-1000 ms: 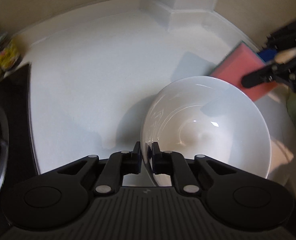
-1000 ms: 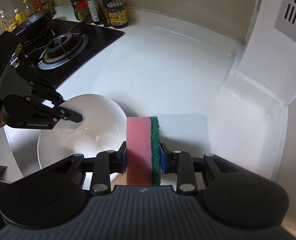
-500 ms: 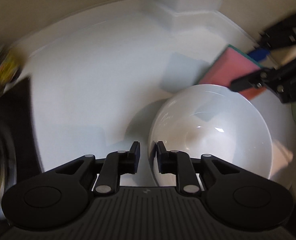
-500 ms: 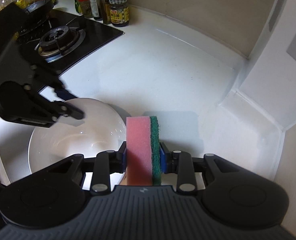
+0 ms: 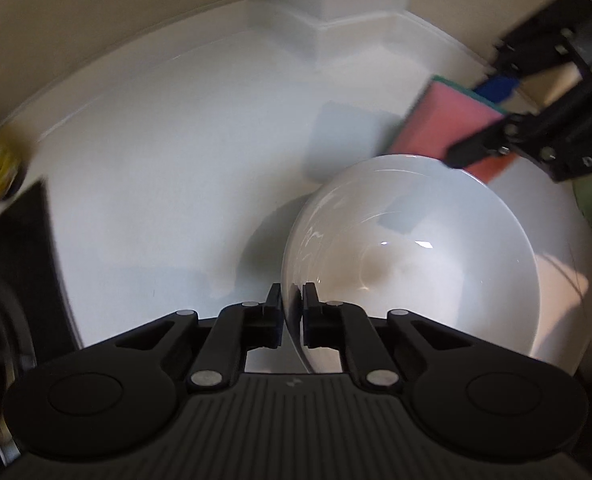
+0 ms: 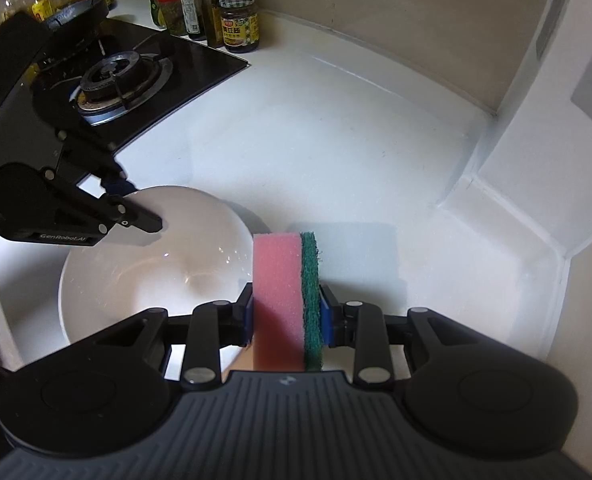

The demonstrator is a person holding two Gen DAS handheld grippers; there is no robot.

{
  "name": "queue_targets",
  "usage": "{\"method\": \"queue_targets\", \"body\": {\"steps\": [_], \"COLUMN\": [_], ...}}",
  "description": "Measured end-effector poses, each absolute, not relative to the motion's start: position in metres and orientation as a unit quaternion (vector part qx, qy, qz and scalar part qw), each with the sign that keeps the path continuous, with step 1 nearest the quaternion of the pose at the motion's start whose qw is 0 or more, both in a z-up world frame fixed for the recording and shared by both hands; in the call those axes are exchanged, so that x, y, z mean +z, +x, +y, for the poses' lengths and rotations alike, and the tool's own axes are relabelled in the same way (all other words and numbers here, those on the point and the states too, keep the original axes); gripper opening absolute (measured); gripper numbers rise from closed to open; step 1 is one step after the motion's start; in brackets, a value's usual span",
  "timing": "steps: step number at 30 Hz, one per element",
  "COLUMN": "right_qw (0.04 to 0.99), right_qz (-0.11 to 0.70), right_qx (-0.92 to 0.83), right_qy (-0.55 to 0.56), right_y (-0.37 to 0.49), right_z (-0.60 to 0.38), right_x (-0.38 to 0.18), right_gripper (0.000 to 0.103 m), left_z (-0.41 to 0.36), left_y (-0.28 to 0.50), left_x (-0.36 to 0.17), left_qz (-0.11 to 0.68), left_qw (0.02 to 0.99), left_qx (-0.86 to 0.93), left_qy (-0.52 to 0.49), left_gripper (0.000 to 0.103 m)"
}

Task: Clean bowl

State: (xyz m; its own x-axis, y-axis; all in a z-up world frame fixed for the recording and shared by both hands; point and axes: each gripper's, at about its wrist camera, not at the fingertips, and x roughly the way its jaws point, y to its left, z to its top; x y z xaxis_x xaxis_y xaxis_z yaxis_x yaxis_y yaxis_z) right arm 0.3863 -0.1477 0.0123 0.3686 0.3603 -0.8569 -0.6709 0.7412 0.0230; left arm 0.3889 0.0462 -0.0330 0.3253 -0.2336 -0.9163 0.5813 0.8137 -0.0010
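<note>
While pinched at its near rim, bowl (image 5: 412, 264) between left fingers (image 5: 273, 316).

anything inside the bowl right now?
Nothing loose shows inside the bowl: bare white glaze with highlights and a faint shadow at the bottom. The left gripper jaws pinch the near rim, covering that patch. The sponge stays outside, beyond the rim.

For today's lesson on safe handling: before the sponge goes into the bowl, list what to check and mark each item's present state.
1. Left hand-held gripper shut on bowl rim: ok.
2. Right hand-held gripper shut on sponge: ok.
3. Sponge touching bowl's inside: not ok, it sits beside the rim.
4. Bowl's inside free of other things: ok.
5. Dirt on bowl: cannot tell.
6. Counter beside bowl free: ok.
</note>
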Motion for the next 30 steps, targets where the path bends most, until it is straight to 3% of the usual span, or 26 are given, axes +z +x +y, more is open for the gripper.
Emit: {"method": "queue_targets", "body": {"steps": [11,17,30], "right_qw": [0.821,0.82,0.821], "right_qz": [0.462,0.463,0.457], "right_qx": [0.31,0.311,0.308], "right_qy": [-0.129,-0.131,-0.151], "right_y": [0.378,0.376,0.388], "right_z": [-0.161,-0.16,-0.144], "right_x": [0.009,0.009,0.01], "right_gripper": [0.027,0.027,0.027], "left_z": [0.072,0.062,0.049], "left_y": [0.354,0.35,0.378], "left_x": [-0.034,-0.036,-0.036], "left_qz": [0.549,0.544,0.531], "left_qw": [0.82,0.818,0.815], "left_qx": [-0.154,-0.162,-0.188], "left_qy": [0.047,0.09,0.133], "left_gripper": [0.016,0.008,0.009]}}
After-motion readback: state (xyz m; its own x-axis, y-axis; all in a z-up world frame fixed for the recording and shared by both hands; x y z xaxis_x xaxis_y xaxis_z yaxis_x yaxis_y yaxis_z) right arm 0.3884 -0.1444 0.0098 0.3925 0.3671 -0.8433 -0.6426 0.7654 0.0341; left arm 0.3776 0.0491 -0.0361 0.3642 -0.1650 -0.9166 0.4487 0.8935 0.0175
